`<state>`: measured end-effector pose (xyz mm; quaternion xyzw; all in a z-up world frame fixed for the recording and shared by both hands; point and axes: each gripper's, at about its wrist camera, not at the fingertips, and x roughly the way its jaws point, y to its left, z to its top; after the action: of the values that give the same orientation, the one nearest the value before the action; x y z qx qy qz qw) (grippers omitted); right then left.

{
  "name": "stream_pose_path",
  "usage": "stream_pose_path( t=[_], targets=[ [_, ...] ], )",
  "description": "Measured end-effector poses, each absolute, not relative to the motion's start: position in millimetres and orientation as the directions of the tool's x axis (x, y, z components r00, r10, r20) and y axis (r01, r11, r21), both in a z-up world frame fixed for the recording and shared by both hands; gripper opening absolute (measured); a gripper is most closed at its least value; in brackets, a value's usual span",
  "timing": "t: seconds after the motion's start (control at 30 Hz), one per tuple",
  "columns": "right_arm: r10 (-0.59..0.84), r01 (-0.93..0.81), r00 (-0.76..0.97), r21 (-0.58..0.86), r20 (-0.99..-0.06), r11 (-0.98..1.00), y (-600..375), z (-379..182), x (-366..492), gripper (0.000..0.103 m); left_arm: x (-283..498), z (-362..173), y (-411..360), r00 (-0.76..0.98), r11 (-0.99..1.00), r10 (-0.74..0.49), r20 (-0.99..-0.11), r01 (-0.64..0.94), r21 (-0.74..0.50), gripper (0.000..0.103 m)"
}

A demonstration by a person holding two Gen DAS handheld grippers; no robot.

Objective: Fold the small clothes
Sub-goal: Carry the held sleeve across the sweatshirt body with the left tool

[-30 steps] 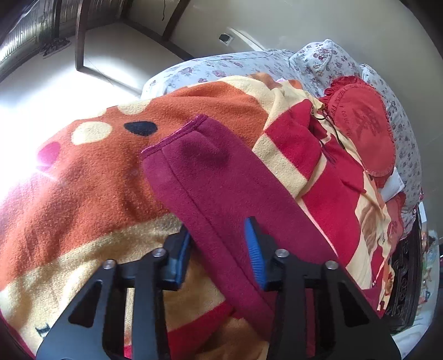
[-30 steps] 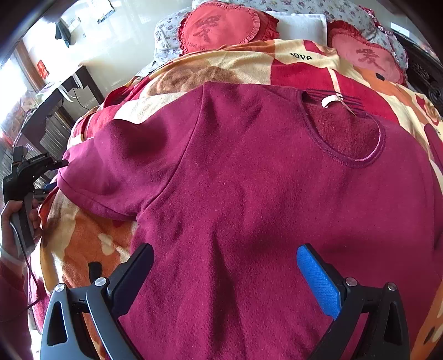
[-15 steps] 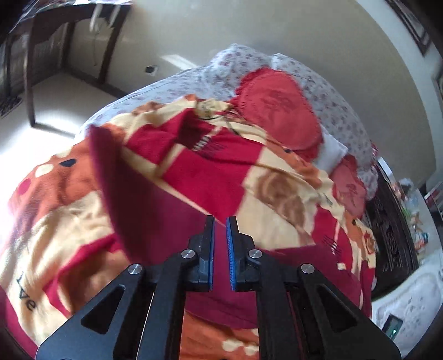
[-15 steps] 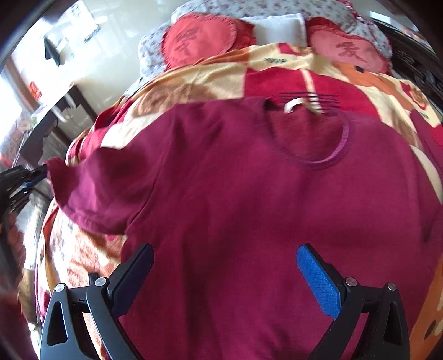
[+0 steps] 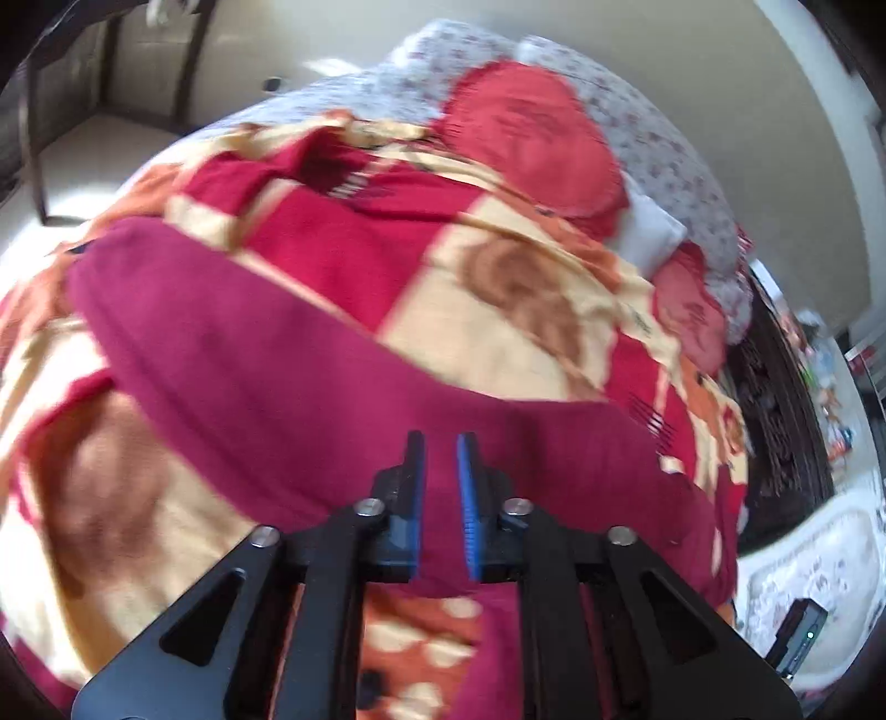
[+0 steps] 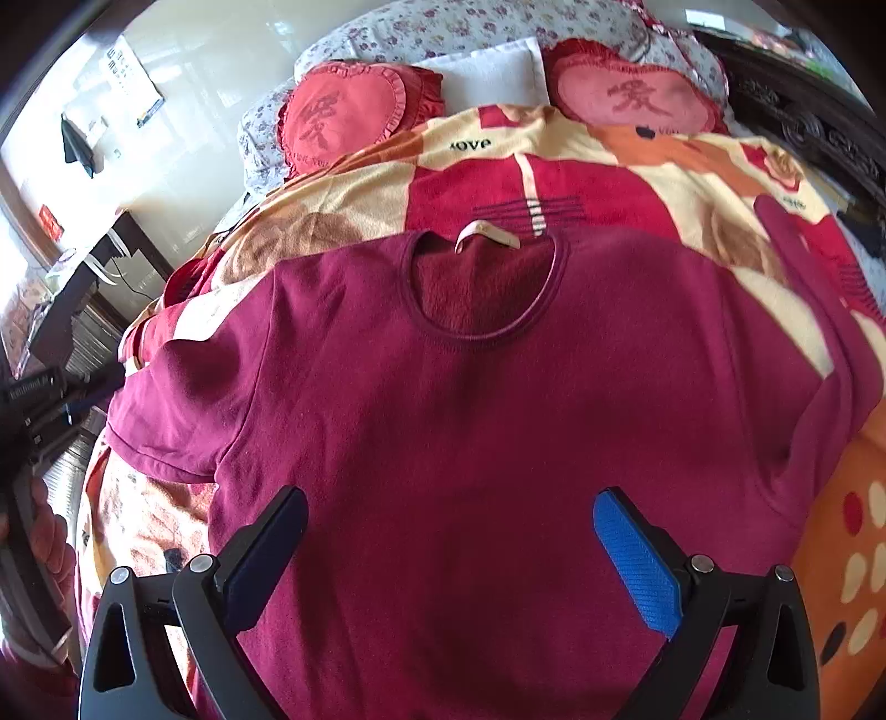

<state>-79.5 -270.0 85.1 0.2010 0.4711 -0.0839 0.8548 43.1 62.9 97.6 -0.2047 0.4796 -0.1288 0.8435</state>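
The left gripper (image 5: 440, 482), its black jaws with blue pads nearly together, pinches a fold of the maroon long-sleeved fleece sweater (image 6: 487, 421); in the left wrist view the sleeve (image 5: 232, 343) stretches away from the jaws to upper left, blurred, across the red, cream and orange patterned fleece blanket (image 5: 498, 288). The right gripper (image 6: 449, 554) hangs with its jaws wide apart above the lower body of the sweater, gripping nothing; whether the tips touch the cloth cannot be told. The sweater lies front-up and flat on the blanket, round neckline (image 6: 487, 288) toward the head of the bed, pale label showing inside the collar. Beyond the blanket's far edge rest two red heart-shaped frilled cushions (image 6: 343, 122) against floral-print pillows (image 6: 476, 22).
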Motion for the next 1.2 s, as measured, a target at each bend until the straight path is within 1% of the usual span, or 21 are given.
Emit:
stream_pose_path(
  t=[0.03, 0.1, 0.13, 0.23, 0.33, 0.4, 0.5, 0.57, 0.6, 0.63, 0.67, 0.7, 0.73, 0.83, 0.93, 1.0, 1.07, 1.13, 1.2],
  targets=[
    [0.058, 0.336, 0.54, 0.278, -0.84, 0.9, -270, 82, -78, 0.102, 43, 94, 80, 0.517, 0.884, -0.395, -0.759, -0.01, -0.467, 0.058],
    [0.081, 0.34, 0.532, 0.301, -0.843, 0.891, -267, 77, -74, 0.102, 43, 89, 121, 0.561, 0.864, -0.361, -0.745, -0.099, -0.494, 0.077],
    [0.096, 0.335, 0.527, 0.311, -0.844, 0.889, -263, 74, -71, 0.102, 45, 86, 147, 0.589, 0.843, -0.332, -0.737, -0.165, -0.512, 0.08],
    [0.119, 0.312, 0.512, 0.313, -0.85, 0.897, -250, 67, -62, 0.102, 59, 69, 191, 0.582, 0.813, -0.289, -0.76, -0.269, -0.515, 0.08],
    [0.139, 0.286, 0.49, 0.31, -0.86, 0.907, -237, 61, -54, 0.102, 76, 41, 223, 0.55, 0.753, -0.313, -0.774, -0.353, -0.556, 0.08],
    [0.147, 0.272, 0.481, 0.307, -0.864, 0.912, -231, 59, -51, 0.102, 87, 30, 229, 0.536, 0.735, -0.334, -0.775, -0.366, -0.57, 0.08],
    [0.146, 0.261, 0.466, 0.294, -0.873, 0.919, -227, 55, -48, 0.102, 104, 17, 225, 0.535, 0.723, -0.374, -0.757, -0.344, -0.6, 0.08],
    [0.142, 0.264, 0.457, 0.286, -0.878, 0.921, -227, 53, -46, 0.102, 110, 17, 221, 0.553, 0.717, -0.379, -0.742, -0.332, -0.613, 0.08],
    [0.146, 0.262, 0.454, 0.288, -0.879, 0.921, -228, 52, -45, 0.102, 113, 18, 218, 0.56, 0.72, -0.383, -0.734, -0.318, -0.617, 0.075],
    [0.142, 0.267, 0.453, 0.285, -0.88, 0.921, -229, 51, -45, 0.102, 117, 18, 215, 0.556, 0.733, -0.377, -0.741, -0.31, -0.606, 0.059],
    [0.137, 0.273, 0.453, 0.284, -0.881, 0.919, -231, 50, -45, 0.102, 121, 17, 212, 0.545, 0.752, -0.362, -0.756, -0.308, -0.583, 0.046],
    [0.136, 0.278, 0.452, 0.285, -0.882, 0.917, -232, 49, -45, 0.102, 123, 15, 210, 0.534, 0.773, -0.347, -0.771, -0.303, -0.558, 0.018],
    [0.138, 0.283, 0.451, 0.288, -0.882, 0.915, -233, 48, -45, 0.102, 124, 16, 205, 0.53, 0.791, -0.339, -0.778, -0.287, -0.54, 0.009],
    [0.142, 0.29, 0.454, 0.297, -0.88, 0.91, -237, 47, -47, 0.102, 113, 34, 189, 0.565, 0.822, -0.324, -0.758, -0.229, -0.522, 0.007],
    [0.138, 0.291, 0.469, 0.301, -0.872, 0.908, -243, 50, -51, 0.102, 86, 72, 157, 0.611, 0.831, -0.375, -0.697, -0.112, -0.545, 0.007],
    [0.131, 0.301, 0.484, 0.305, -0.865, 0.904, -251, 52, -53, 0.102, 65, 99, 120, 0.625, 0.852, -0.408, -0.666, -0.002, -0.524, 0.007],
    [0.122, 0.325, 0.497, 0.315, -0.859, 0.892, -261, 54, -56, 0.102, 40, 122, 72, 0.614, 0.839, -0.485, -0.623, 0.126, -0.53, 0.007],
    [0.111, 0.349, 0.513, 0.325, -0.851, 0.879, -273, 59, -61, 0.102, 23, 133, 28, 0.578, 0.81, -0.558, -0.595, 0.223, -0.542, 0.007],
    [0.094, 0.367, 0.53, 0.328, -0.843, 0.871, -283, 64, -66, 0.102, 4, 134, -23, 0.516, 0.783, -0.617, -0.595, 0.322, -0.533, 0.007]
  ],
)
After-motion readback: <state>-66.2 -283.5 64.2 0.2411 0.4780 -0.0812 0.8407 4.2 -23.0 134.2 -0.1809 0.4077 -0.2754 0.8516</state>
